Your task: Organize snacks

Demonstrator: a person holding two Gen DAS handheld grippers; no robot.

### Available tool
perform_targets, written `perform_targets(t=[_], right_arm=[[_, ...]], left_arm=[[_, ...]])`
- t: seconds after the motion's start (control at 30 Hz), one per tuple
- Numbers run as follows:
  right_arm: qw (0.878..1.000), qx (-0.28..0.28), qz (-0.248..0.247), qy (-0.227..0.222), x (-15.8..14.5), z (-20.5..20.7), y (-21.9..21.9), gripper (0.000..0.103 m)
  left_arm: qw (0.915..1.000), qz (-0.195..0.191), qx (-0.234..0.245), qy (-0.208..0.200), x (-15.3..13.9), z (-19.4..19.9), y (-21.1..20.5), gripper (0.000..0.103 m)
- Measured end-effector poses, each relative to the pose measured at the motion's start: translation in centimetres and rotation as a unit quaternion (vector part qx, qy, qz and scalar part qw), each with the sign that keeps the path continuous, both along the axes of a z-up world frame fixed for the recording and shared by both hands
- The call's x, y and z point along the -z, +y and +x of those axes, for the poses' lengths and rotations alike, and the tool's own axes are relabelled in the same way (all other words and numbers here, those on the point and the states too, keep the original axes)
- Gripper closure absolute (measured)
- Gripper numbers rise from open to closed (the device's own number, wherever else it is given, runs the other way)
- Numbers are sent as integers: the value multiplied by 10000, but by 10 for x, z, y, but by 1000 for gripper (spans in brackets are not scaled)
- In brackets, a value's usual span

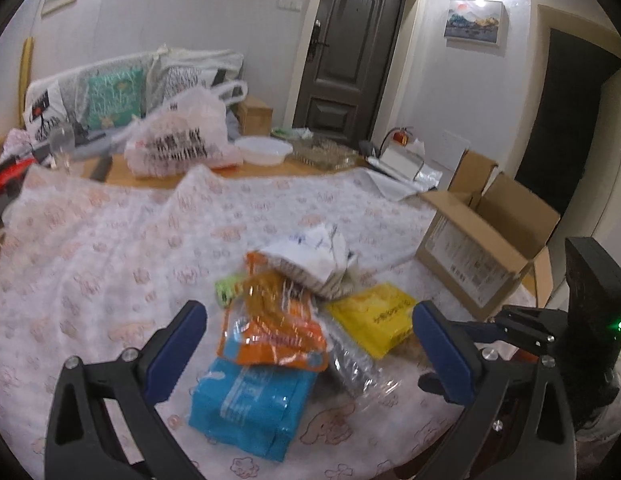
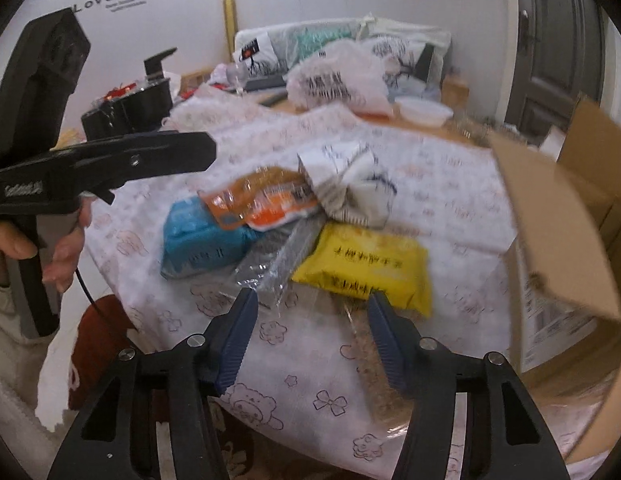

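Snack packets (image 1: 278, 320) lay piled at frame centre on the patterned cloth (image 1: 110, 248), beside a cardboard box (image 1: 482, 248). Left gripper (image 1: 306, 344) and right gripper (image 2: 312, 332) both hovered with jaws spread, holding nothing.

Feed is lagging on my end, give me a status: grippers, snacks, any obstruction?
Left gripper open, empty. Right gripper open, empty, nearing yellow packet. Snack pile untouched on tablecloth; cardboard box open alongside. Box flap crowds right side.

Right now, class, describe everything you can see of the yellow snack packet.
The yellow snack packet is a flat, glossy plastic pouch with dark print. It lies unheld on the patterned tablecloth, at the pile's edge nearest the cardboard box. A clear wrapper touches one side; the white bag lies just behind it.
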State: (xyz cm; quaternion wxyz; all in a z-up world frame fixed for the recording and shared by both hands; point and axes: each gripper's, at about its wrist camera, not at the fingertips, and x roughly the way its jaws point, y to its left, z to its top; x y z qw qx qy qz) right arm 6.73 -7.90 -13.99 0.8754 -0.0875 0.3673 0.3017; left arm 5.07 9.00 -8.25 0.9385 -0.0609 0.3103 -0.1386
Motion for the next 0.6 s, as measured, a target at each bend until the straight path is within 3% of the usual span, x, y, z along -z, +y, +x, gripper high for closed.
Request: perform_targets(t=[0.13,0.37,0.47,0.6], right_arm=[[9998,129,-140,107,12,7,3,50],[9957,708,-596,96,30,17,-14,50],[9961,660,-542,232,32,17,-19,48],[9969,428,-609,239,32,13,-19,49]], left_arm=[[9997,-96,48,234,16,3,2,2],[9986,-168,165,484,32,4,-8,19],[9983,-169,218,519,32,0,-12,30],[9982,-175,246,520,27,-8,-15,34]])
